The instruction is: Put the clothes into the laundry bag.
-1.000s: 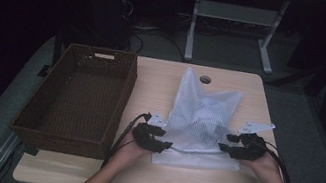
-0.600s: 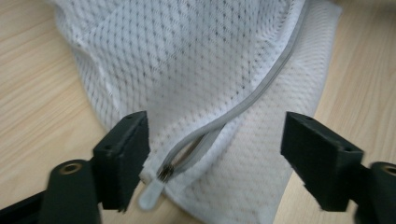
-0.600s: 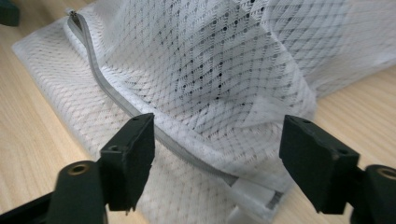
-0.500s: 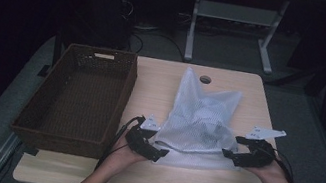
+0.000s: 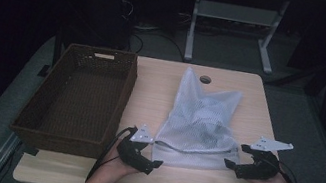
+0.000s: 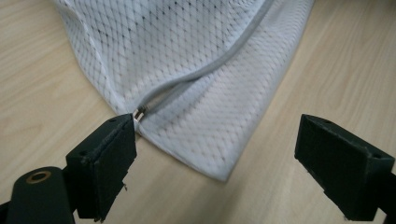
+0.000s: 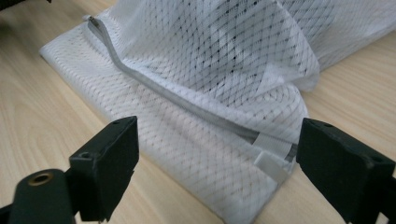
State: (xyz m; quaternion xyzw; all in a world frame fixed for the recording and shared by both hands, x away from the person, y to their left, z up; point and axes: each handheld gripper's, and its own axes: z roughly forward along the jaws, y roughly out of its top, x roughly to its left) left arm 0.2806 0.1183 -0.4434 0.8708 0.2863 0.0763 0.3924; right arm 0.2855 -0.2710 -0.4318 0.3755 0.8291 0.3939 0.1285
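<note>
A white mesh bag (image 5: 201, 123) with a grey zipper (image 6: 201, 77) lies flat on the wooden table (image 5: 162, 86), its zipped end toward me. My left gripper (image 5: 152, 164) sits at the bag's near left corner. In the left gripper view the left gripper (image 6: 215, 140) stands open, with the zipper pull (image 6: 138, 112) just beyond its left jaw. My right gripper (image 5: 231, 164) sits at the near right corner. Its own view shows the right gripper (image 7: 217, 144) open, with the bag's corner (image 7: 243, 186) lying untouched between the jaws. Both pairs of jaws have just been opening.
A dark brown wicker basket (image 5: 61, 140) stands on the table's left side, close to the left gripper. A round cable hole (image 5: 205, 79) sits near the far edge. Bare wood runs along the near edge. A metal stand (image 5: 232, 17) is on the floor behind.
Both grippers have opened, let go of the bag's near corners and drawn back toward the near table edge. The bag's near end now lies flat.
</note>
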